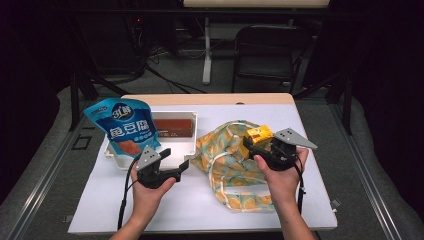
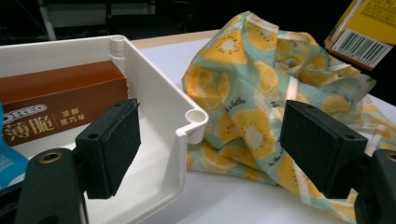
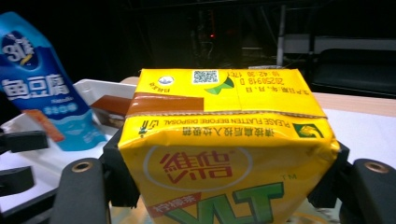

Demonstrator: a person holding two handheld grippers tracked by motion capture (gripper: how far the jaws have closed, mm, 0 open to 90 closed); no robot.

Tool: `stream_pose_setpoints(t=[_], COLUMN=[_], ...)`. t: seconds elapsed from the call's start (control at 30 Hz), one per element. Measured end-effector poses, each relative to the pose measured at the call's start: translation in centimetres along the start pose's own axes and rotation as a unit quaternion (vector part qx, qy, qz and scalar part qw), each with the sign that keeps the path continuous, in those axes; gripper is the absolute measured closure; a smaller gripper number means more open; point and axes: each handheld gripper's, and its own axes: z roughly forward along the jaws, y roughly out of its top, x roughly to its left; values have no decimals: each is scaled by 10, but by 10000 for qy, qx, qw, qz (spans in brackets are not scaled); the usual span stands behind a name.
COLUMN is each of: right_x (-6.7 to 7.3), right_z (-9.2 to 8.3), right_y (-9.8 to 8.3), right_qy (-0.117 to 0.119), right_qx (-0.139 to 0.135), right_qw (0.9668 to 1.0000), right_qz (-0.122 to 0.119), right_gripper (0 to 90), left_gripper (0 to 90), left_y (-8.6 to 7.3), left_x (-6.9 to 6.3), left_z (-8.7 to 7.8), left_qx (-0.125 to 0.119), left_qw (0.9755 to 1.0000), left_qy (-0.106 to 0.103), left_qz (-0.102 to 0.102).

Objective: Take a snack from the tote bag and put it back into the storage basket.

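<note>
My right gripper [image 1: 256, 146] is shut on a yellow drink carton [image 1: 258, 135], lifted above the lemon-print cloth bag [image 1: 235, 167]. In the right gripper view the yellow drink carton [image 3: 229, 154] sits squeezed between both pads. My left gripper [image 1: 176, 160] is open and holds nothing, at the near right corner of the white tray [image 1: 192, 148]. In the left gripper view its pads [image 2: 112, 144] straddle the white tray's corner [image 2: 194, 122], with the cloth bag [image 2: 261, 88] to the right. A brown biscuit box [image 1: 173, 127] lies in the tray. A blue snack pouch [image 1: 126, 127] leans in its left side.
The white mat [image 1: 175, 210] covers the wooden table [image 1: 210, 98]. A black chair [image 1: 265, 52] and a table leg [image 1: 207, 55] stand beyond the far edge. Black cables trail from both grippers toward the near edge.
</note>
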Motion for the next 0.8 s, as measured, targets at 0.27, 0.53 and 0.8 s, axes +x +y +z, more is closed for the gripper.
stream_pose_setpoints(t=[0.27, 0.53, 0.8], right_x=[18, 37, 57], right_z=[3, 7, 11], right_y=[-2, -7, -12], right_qy=[213, 466, 673], right_qx=[94, 185, 275], right_qw=[9997, 9987, 9971], right_qz=[-52, -117, -211], right_gripper=[291, 292, 292], left_gripper=[215, 213, 212], left_y=[3, 4, 2], left_x=[-14, -36, -53], left_z=[2, 7, 16], left_qx=[-89, -228, -150], left_qw=[9988, 9947, 9911], left_qy=[-426, -867, -1144], left_qz=[234, 498, 659])
